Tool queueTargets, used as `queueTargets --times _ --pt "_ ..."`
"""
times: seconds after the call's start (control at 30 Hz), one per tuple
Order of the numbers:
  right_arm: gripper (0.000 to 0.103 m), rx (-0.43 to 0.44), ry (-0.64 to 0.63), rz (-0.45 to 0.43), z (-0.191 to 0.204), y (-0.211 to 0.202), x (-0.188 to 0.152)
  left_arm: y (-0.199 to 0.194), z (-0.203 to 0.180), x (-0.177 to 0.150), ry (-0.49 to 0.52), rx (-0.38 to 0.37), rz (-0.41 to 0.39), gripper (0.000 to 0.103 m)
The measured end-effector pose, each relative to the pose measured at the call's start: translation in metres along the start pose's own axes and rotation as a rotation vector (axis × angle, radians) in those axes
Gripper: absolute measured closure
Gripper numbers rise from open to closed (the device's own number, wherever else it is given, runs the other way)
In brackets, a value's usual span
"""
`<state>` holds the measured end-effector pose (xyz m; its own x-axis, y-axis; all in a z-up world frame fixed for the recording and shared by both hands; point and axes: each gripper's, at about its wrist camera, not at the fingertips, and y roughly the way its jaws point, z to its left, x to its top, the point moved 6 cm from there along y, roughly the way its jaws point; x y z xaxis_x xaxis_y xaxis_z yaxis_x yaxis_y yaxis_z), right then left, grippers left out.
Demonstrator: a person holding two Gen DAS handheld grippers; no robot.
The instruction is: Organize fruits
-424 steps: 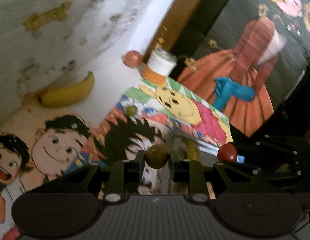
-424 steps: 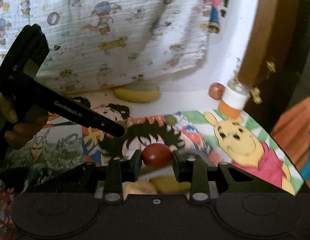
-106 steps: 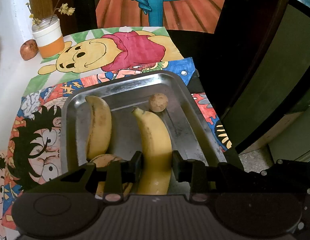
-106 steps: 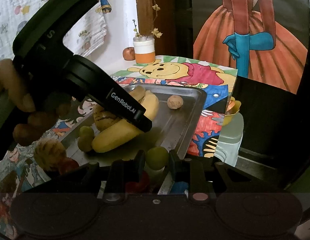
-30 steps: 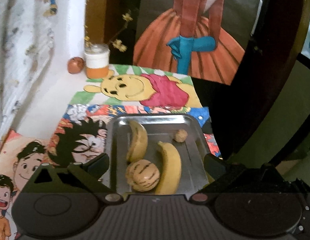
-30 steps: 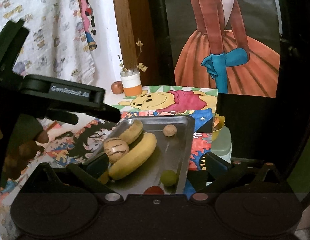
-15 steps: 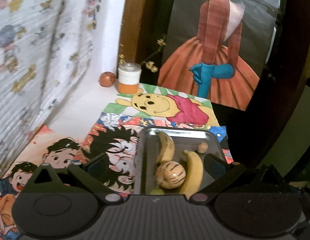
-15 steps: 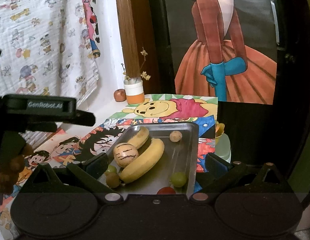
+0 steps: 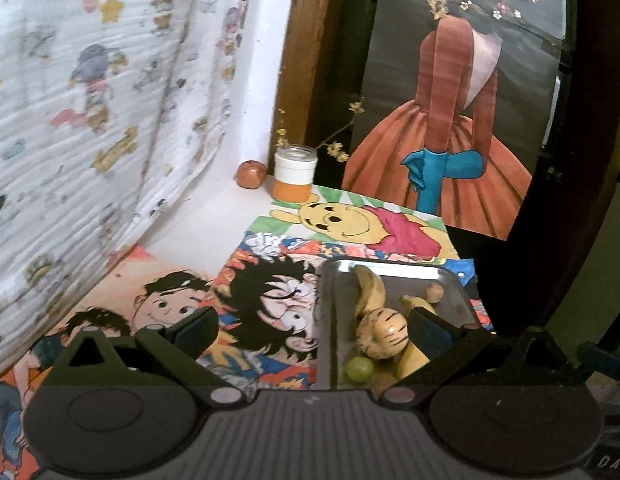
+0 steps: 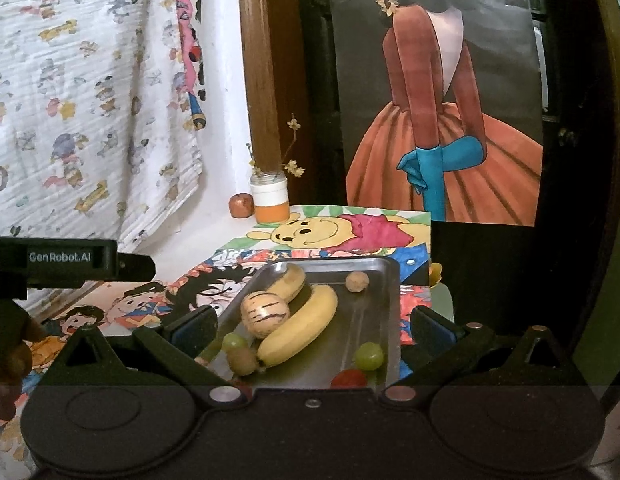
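Note:
A metal tray [image 10: 392, 312] sits on cartoon drawings and holds two bananas [image 10: 302, 326], a striped yellow melon [image 10: 265, 314], a small brown round fruit [image 10: 357, 281], green grapes [image 10: 368, 356], a brownish fruit [image 10: 243, 360] and a red fruit [image 10: 349, 379]. My right gripper [image 10: 313, 326] is open and empty, above the tray's near end. My left gripper [image 9: 313, 326] is open and empty, raised to the left of the tray [image 9: 329, 320]. The left view shows the melon [image 9: 382, 338], bananas [image 9: 368, 290] and a green grape [image 9: 359, 368].
A white-and-orange jar [image 10: 269, 200] with dried flowers and a reddish-brown fruit [image 10: 241, 205] stand at the back by the wall. A printed cloth [image 9: 90, 120] hangs on the left. A painting of a woman in an orange dress [image 10: 438, 120] stands behind. The left gripper's body [image 10: 70, 260] crosses the right view.
Both grippers have pulled back and up from the tray, and the left one has swung leftward. Both stay open and empty. The fruits lie still in the tray.

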<state>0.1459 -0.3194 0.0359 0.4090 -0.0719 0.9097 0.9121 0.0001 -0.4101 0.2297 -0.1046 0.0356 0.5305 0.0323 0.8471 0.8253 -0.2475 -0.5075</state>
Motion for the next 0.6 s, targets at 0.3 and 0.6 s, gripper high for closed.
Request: queueTargets --times 0.3,0.6 --pt "0.001 -0.002 0.018 -0.013 0.014 -0.007 -0.013 -0.018 0.021 -0.026 -0.002 0.041 -0.031 0.000" --pt "0.001 -0.046 0.034 -0.034 0.015 -0.011 -0.029 -0.029 0.036 -0.047 -0.033 0.071 -0.062 0.000"
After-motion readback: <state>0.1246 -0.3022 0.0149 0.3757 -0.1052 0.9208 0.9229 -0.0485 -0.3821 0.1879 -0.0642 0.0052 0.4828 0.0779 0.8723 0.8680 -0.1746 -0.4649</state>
